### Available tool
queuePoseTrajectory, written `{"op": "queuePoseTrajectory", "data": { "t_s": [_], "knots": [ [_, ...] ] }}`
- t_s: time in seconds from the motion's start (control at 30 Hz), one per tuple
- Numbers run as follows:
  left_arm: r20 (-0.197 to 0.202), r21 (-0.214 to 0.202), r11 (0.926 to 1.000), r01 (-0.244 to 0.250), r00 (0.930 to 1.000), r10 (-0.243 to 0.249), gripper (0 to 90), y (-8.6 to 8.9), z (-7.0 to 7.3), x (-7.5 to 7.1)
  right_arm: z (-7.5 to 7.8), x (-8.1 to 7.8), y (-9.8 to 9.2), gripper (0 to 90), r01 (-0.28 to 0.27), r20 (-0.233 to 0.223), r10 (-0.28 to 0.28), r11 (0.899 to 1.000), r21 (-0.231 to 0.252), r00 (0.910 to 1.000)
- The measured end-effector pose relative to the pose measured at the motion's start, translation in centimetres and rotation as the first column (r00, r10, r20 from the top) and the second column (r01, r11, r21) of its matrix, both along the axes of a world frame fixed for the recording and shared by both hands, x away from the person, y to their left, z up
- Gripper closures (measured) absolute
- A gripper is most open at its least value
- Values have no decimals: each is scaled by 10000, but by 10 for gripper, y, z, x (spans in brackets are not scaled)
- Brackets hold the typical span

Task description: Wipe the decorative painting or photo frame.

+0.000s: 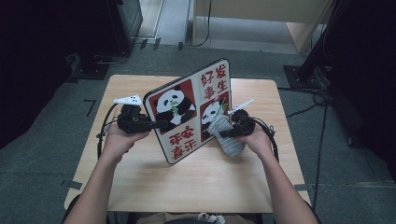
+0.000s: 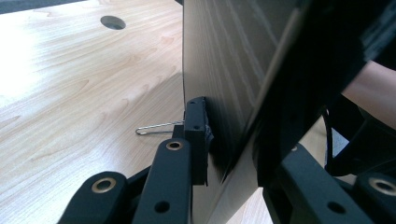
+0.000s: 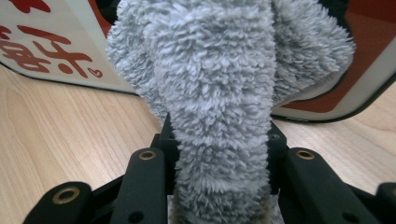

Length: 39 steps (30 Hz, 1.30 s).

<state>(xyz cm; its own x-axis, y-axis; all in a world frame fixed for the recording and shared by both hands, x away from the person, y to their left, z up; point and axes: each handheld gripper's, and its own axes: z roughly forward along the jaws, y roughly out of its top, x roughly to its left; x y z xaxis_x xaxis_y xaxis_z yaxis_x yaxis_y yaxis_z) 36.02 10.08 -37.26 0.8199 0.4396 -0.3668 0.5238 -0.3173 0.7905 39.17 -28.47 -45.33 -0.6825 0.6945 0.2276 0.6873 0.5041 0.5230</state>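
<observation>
In the high view, a panda board [image 1: 189,109] stands tilted on its lower edge at the centre of the frame, on the wooden table [image 1: 140,177]. The left claw [image 1: 156,125], at centre left, is clamped on the board's left edge. The right claw [image 1: 223,133], just right of centre, grips a grey fluffy cloth [image 1: 226,135] that presses against the board's printed face, low on its right side.

In the left gripper view, the board [image 2: 224,56] rises through the middle of the frame, edge on, pinched between the two black jaws. A round hole [image 2: 112,22] sits in the table [image 2: 70,93] at upper left.

In the right gripper view, the cloth [image 3: 215,93] fills the centre, squeezed between the jaws at the bottom. Behind it the board's red-and-white face [image 3: 56,51] spans the upper frame, its lower edge resting on the table [image 3: 60,140].
</observation>
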Motion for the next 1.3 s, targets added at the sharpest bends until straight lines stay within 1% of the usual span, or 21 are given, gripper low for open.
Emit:
{"op": "queuePoseTrajectory", "data": {
  "t_s": [0.17,0.3,0.47,0.57,0.63,0.73,0.77,0.97,1.07,1.13,1.17,1.2,1.3],
  "knots": [
    [6,-3,10000,-4,10000,4,772,0,0,0,7,-2,-1,641,-44,167,43,10000,72,9999],
    [14,3,10000,-2,10000,2,772,0,0,0,14,-3,-3,641,7,283,-14,9997,252,9996],
    [17,-10,10000,0,10000,0,773,0,0,0,30,-4,-3,642,18,688,-53,9987,512,9976],
    [18,-8,10000,-4,10000,4,773,0,0,0,39,-6,-1,642,-58,879,12,9986,526,9961],
    [15,-1,10000,-9,10000,9,773,0,0,0,48,-7,3,642,-112,981,55,9982,584,9952],
    [26,15,10000,-9,10000,9,773,0,0,0,64,-9,10,642,-347,1279,281,9982,495,9914],
    [20,13,10000,-11,10000,11,773,0,0,0,68,-10,11,642,-333,1296,268,9983,485,9912],
    [-5,-3,10000,-4,10000,4,772,0,0,0,100,-9,21,642,-473,1707,331,9957,799,9848],
    [-13,4,10000,2,10000,-2,772,0,0,0,112,-8,27,642,-553,1823,403,9954,782,9824],
    [-19,0,10000,2,10000,-2,772,0,0,0,124,-7,31,641,-628,1969,469,9952,751,9793],
    [-28,-8,10000,1,10000,-1,772,0,0,1,130,-6,33,641,-697,2104,531,9950,722,9762],
    [-27,-9,10000,2,10000,-3,772,0,0,1,138,-5,36,641,-742,2244,555,9944,757,9729],
    [-32,-20,10000,-4,10000,4,772,0,0,0,156,-3,41,640,-811,2432,576,9929,876,9683]
  ]
}}
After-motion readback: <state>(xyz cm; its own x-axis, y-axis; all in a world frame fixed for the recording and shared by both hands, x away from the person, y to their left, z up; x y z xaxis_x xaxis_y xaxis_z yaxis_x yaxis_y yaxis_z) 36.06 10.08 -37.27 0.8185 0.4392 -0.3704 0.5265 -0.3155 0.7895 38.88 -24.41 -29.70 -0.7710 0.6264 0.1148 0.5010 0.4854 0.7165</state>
